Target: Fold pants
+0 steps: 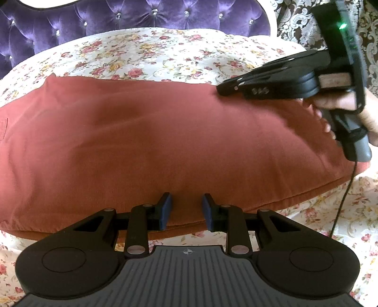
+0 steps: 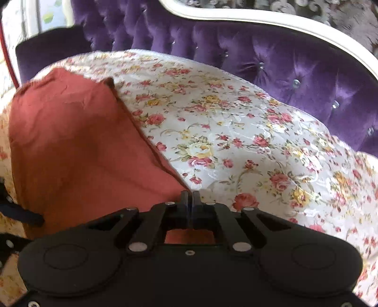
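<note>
The rust-red pants (image 1: 165, 141) are lying folded flat on the floral bedspread (image 1: 153, 54), in front of the purple headboard (image 1: 141, 16). The left tool (image 1: 186, 210) is hovering over the near edge, pads parted and holding nothing. The right tool (image 2: 190, 200) is sitting at the far right edge with its pads pressed together; whether any cloth is pinched between them I cannot tell. Dragging that tool sideways risks rumpling the smooth top layer.

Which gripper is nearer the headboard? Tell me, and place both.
Right. The right gripper sits shut at the pants' far edge, the side toward the headboard. The left gripper is open at the pants' near edge, with the whole garment between it and the headboard.
</note>
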